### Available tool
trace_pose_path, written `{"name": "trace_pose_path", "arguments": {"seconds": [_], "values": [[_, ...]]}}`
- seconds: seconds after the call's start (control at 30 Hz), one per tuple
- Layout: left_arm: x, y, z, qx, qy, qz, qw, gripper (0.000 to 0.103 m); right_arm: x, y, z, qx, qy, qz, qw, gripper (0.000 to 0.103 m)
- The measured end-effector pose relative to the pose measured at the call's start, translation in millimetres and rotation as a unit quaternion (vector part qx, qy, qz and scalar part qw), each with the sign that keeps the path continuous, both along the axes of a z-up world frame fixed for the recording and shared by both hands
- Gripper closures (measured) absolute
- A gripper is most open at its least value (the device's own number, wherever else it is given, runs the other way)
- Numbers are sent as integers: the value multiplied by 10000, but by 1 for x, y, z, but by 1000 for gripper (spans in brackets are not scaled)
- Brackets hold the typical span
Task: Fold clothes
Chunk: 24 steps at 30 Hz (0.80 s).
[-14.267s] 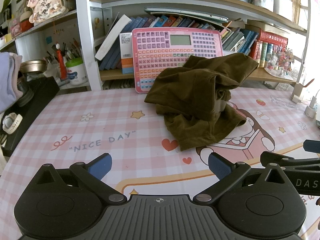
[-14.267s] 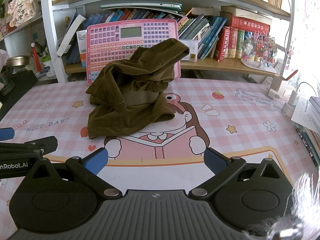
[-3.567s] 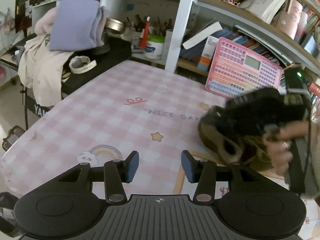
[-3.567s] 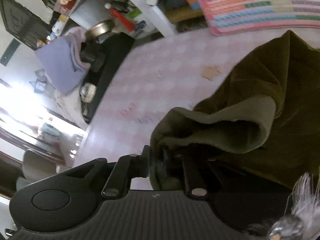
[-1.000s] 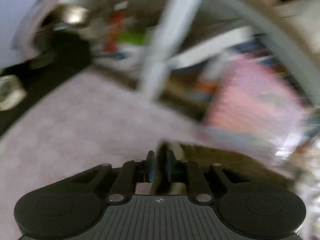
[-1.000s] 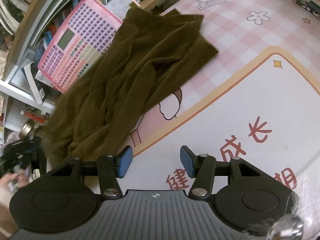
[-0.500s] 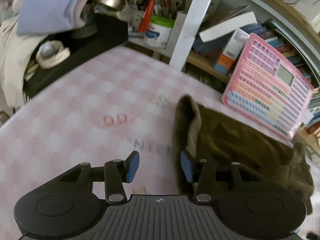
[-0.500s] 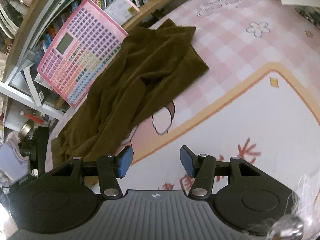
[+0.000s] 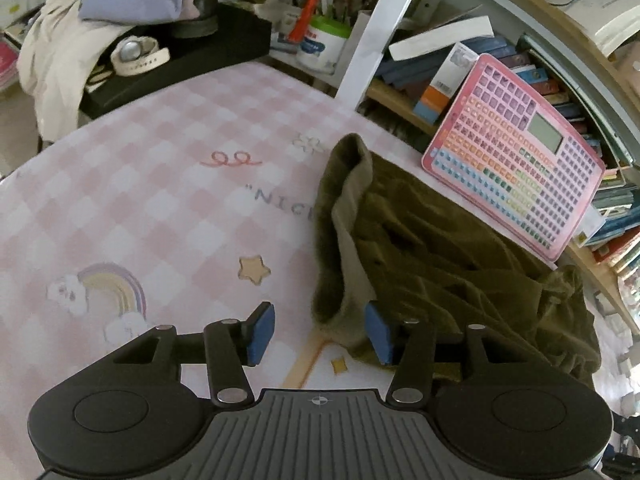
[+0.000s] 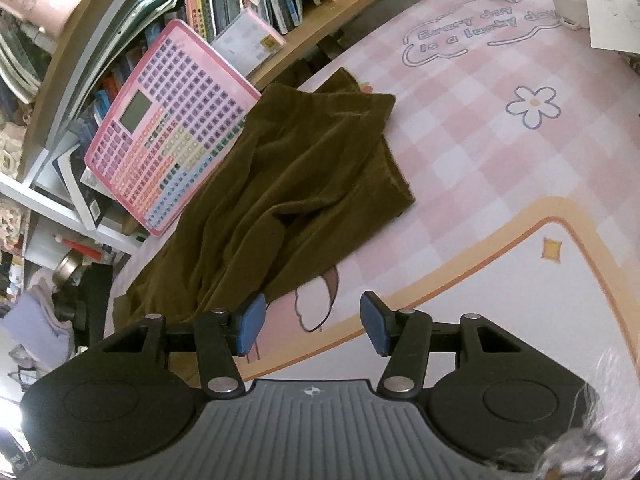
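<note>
So far we have only got the olive-brown garment (image 10: 304, 184) spread along the pink checked desk mat (image 9: 132, 208); it lies in one long wrinkled strip with ridges running its length, and no fold that we can see has been made yet. By our reading the flattening is partly done, while smoothing and every fold are still ahead.

Seen from the left wrist, our left gripper (image 9: 318, 334) has just been opening and its blue pads stand apart with nothing pressed between them. The garment's paler banded edge (image 9: 348, 240) runs from the centre of the frame down to the lower centre, ending just in front of the right-hand pad, beside it, not gripped.

Seen from the right wrist, our right gripper (image 10: 310, 324) is likewise apart and empty, over the printed cartoon on the mat. The garment fills the middle and left of that frame, its near corner reaching just behind the left-hand pad. Its far end rests against the pink keyboard toy (image 10: 168, 128) at the upper left, which leans on the bookshelf (image 10: 328, 36).
</note>
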<state>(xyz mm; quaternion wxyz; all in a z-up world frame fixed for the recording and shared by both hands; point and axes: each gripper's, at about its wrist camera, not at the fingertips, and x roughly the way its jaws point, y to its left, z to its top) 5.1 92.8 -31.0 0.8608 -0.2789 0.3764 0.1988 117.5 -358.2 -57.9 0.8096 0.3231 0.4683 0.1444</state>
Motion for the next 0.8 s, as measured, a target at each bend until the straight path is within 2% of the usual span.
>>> {"name": "trace_pose_path", "arguments": {"seconds": [0.27, 0.43, 0.5, 0.8], "values": [[-1, -35, 1, -88, 83, 167, 9998, 53, 26, -33, -3, 90, -100, -63, 9999, 52], [-7, -56, 3, -42, 150, 221, 9996, 53, 56, -44, -8, 228, -63, -136, 9996, 52], [-12, -61, 5, -22, 178, 293, 9994, 53, 68, -45, -10, 201, -152, -257, 9994, 52], [-50, -62, 7, -31, 260, 803, 9964, 53, 132, -38, -19, -100, -20, -580, 9983, 52]]}}
